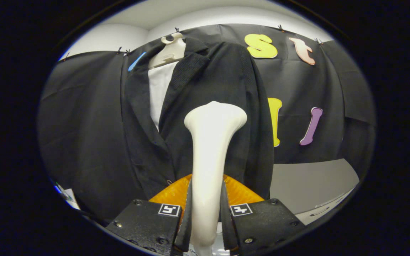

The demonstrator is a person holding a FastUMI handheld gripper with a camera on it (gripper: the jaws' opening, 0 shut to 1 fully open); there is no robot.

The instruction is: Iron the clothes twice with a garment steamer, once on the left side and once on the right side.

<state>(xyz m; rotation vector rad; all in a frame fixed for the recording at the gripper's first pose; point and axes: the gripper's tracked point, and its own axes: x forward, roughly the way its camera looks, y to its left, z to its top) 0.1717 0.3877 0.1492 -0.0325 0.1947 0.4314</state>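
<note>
Gripper view: fingers [206,213] clamp the upright garment steamer [212,142], its head facing the hanging jacket [205,81].

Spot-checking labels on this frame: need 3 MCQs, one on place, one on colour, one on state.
1. Where is the steamer?
A. between the claw's fingers
B. hooked on the hanger
C. lying on the grey surface

2. What colour is the jacket?
A. white
B. black
C. yellow

3. What state is the claw in?
A. open, holding nothing
B. shut on the steamer
C. shut on the jacket's sleeve

Key:
1 A, its white neck rises from between the two fingers, head in front of the jacket.
2 B, the jacket is dark against the white hanger and the white panel between its lapels.
3 B, both fingers press on the steamer's neck from either side.
</note>
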